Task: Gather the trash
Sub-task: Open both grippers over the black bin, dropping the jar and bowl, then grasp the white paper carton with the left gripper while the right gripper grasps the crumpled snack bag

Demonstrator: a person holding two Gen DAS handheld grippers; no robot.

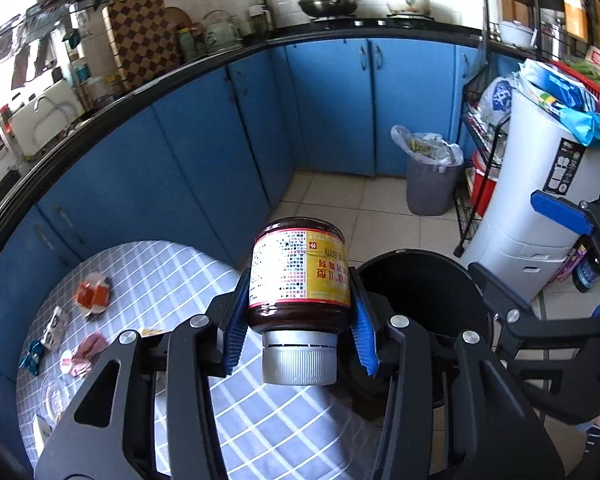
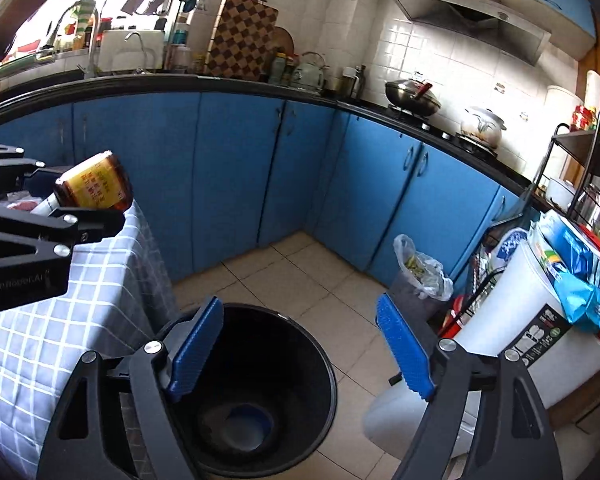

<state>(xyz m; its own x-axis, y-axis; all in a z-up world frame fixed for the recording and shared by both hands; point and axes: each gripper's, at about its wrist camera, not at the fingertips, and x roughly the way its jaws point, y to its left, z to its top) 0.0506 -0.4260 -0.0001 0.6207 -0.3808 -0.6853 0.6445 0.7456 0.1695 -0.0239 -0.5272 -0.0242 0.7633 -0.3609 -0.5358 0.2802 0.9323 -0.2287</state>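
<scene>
- Your left hand-held gripper (image 1: 300, 312) clamps the brown bottle (image 1: 298, 272), cap toward you, at the bench (image 1: 260, 420) edge.
- Your right hand-held gripper (image 2: 300, 348) hangs empty, jaws apart, over the black bin (image 2: 260, 400).
- Next: carry the bottle over the bin, then release.

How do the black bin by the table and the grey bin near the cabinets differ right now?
The black bin stands unlined beside the table and is nearly empty, with one pale round item at its bottom. The grey bin has a clear plastic liner, is stuffed to the brim, and stands farther off by the blue cabinets. Both are round, open-topped floor bins.
</scene>
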